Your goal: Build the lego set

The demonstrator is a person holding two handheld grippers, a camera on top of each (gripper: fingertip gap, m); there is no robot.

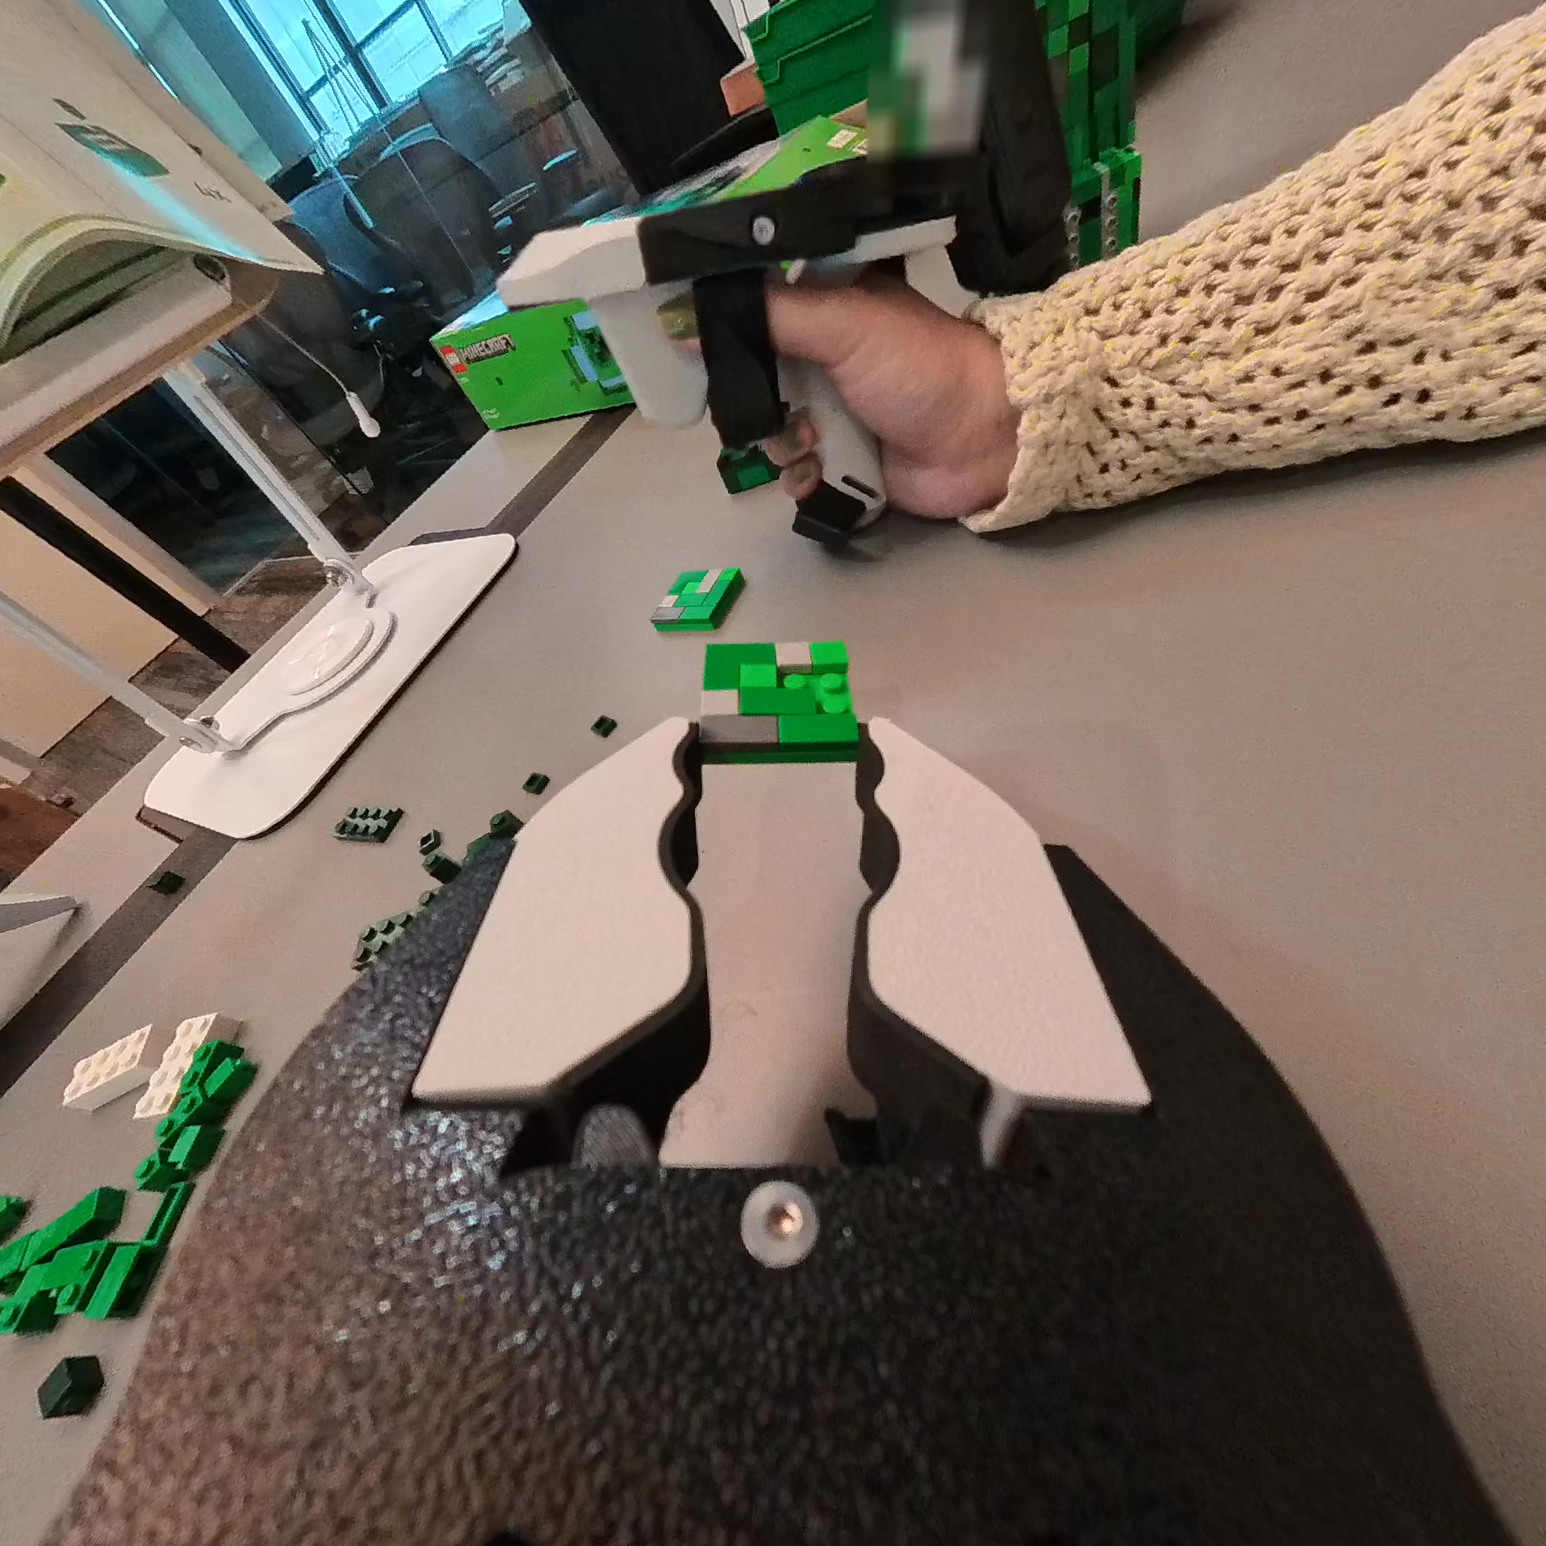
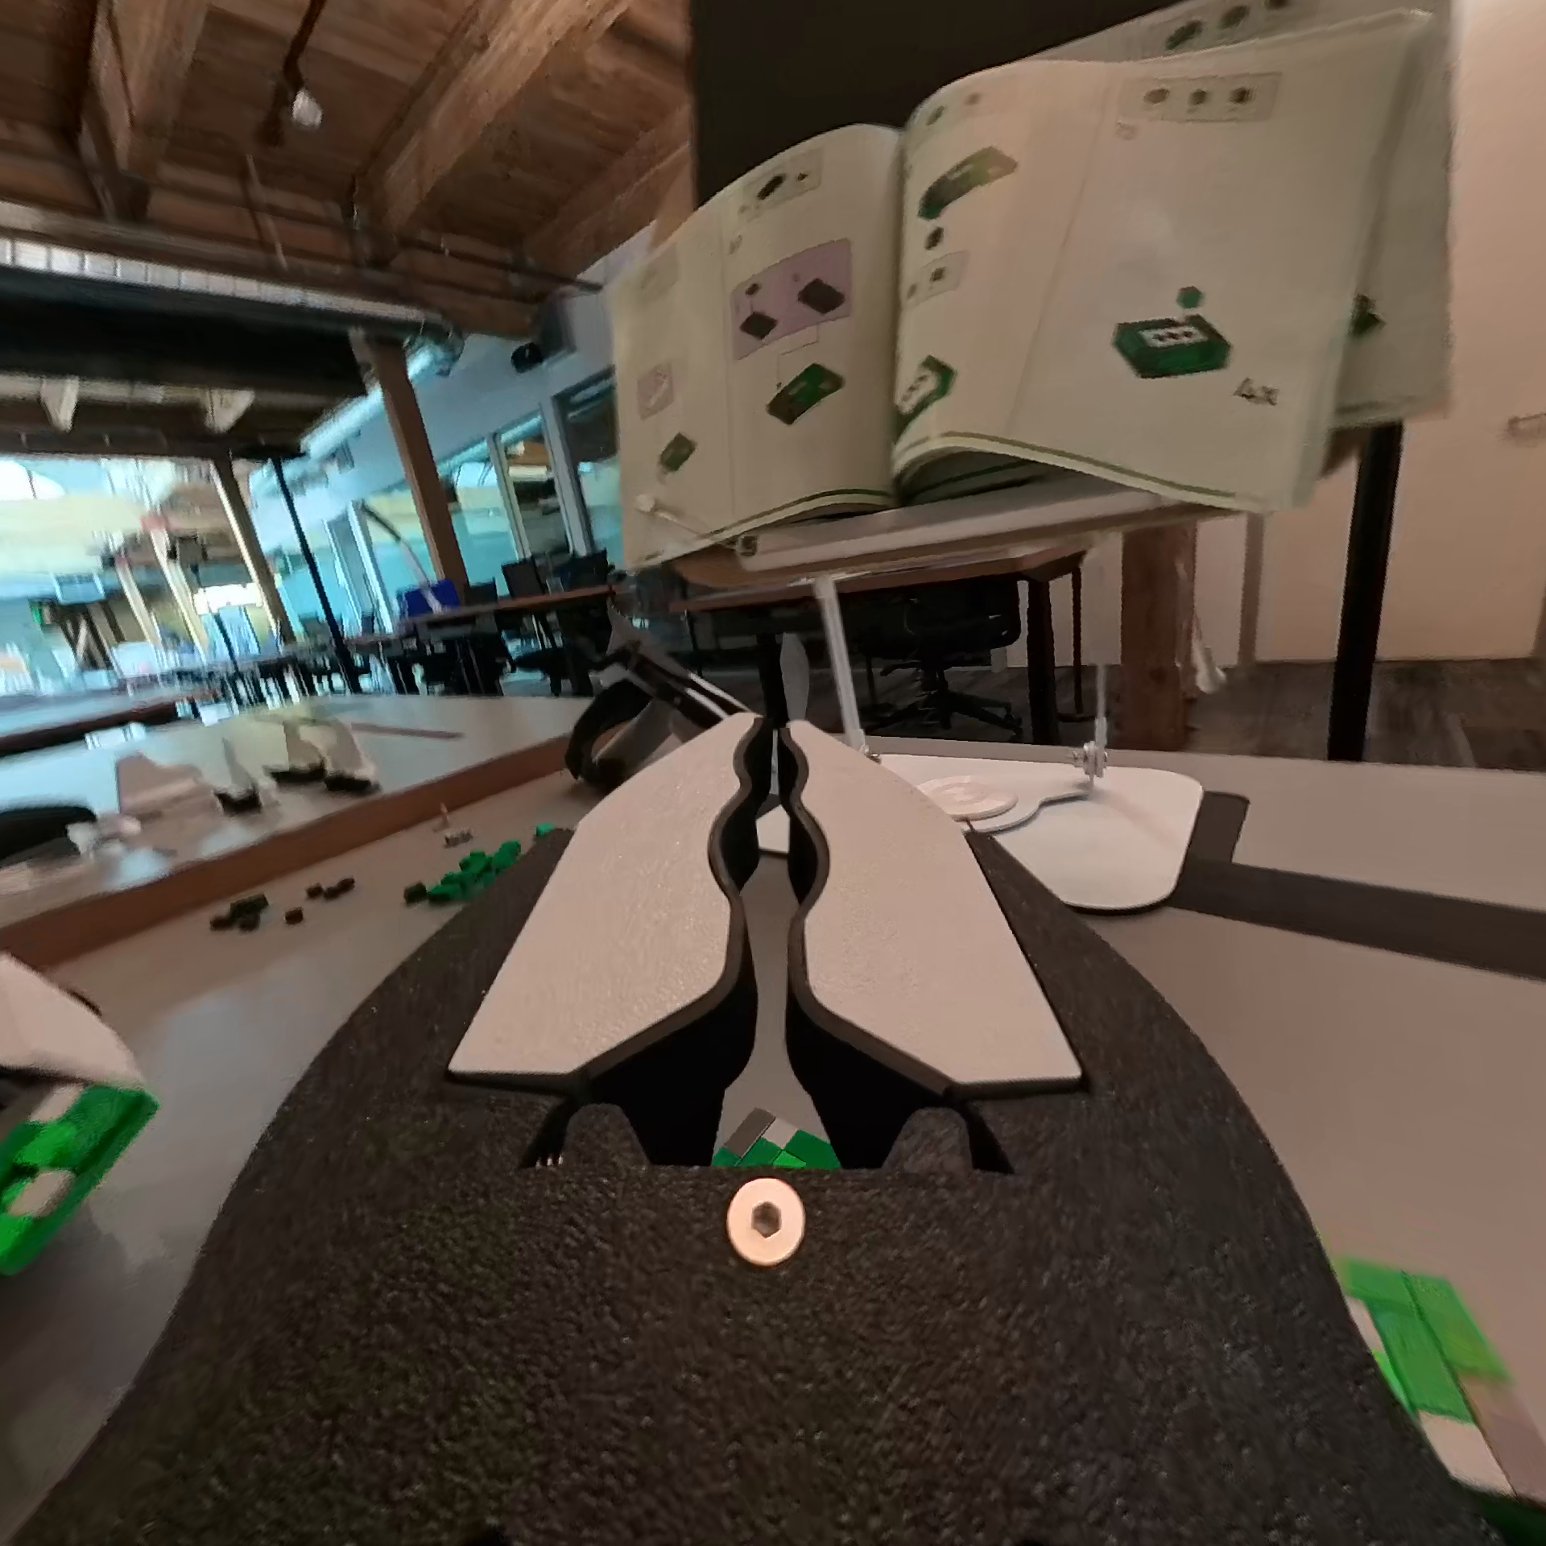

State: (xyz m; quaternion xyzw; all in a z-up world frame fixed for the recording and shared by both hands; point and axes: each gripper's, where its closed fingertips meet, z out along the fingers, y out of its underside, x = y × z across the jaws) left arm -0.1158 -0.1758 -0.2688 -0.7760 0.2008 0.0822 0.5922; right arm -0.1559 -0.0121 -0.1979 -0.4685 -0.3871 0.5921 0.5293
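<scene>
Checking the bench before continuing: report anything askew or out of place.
Nothing is damaged. Loose dark green pieces lie scattered on the table, apart from the bright green pile. The left hand-held gripper holds a tiled plate level.

We work on a grey table (image 1: pixel 1171 753). On it lie two small green-and-grey tiled plates (image 1: pixel 698 600), one nearer (image 1: pixel 782 698), loose dark green pieces (image 1: pixel 368 824), a heap of bright green bricks (image 1: pixel 92 1255) beside white bricks (image 1: pixel 134 1067), the white stand base (image 1: pixel 335 678), and a green box (image 1: pixel 535 360).
</scene>
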